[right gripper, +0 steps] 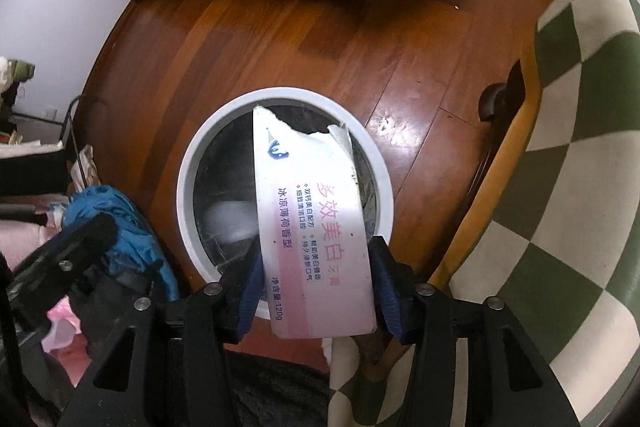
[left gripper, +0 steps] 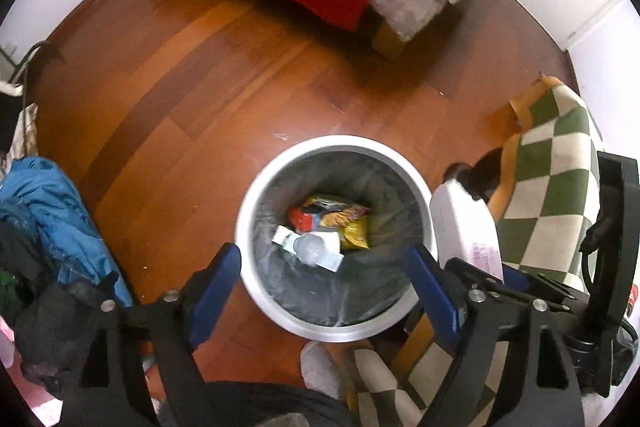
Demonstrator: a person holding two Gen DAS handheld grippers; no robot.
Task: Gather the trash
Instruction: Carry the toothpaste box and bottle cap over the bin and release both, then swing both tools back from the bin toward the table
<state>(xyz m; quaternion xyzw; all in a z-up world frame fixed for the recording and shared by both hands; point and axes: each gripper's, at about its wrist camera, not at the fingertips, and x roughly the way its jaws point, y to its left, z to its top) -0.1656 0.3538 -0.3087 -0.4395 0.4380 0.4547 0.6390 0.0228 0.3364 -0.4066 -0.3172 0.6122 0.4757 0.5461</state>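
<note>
I hold the torn toothpaste box (right gripper: 316,227) between my right gripper (right gripper: 316,287) pads, tipped over the white bin (right gripper: 188,163) so it drops in; left gripper (left gripper: 324,295) is spread, empty

Right gripper (right gripper: 316,291) points down; torn white carton (right gripper: 316,227) sits between its blue pads, above white bin (right gripper: 188,163). Checkered cushion (right gripper: 580,187) at three o'clock.
</note>
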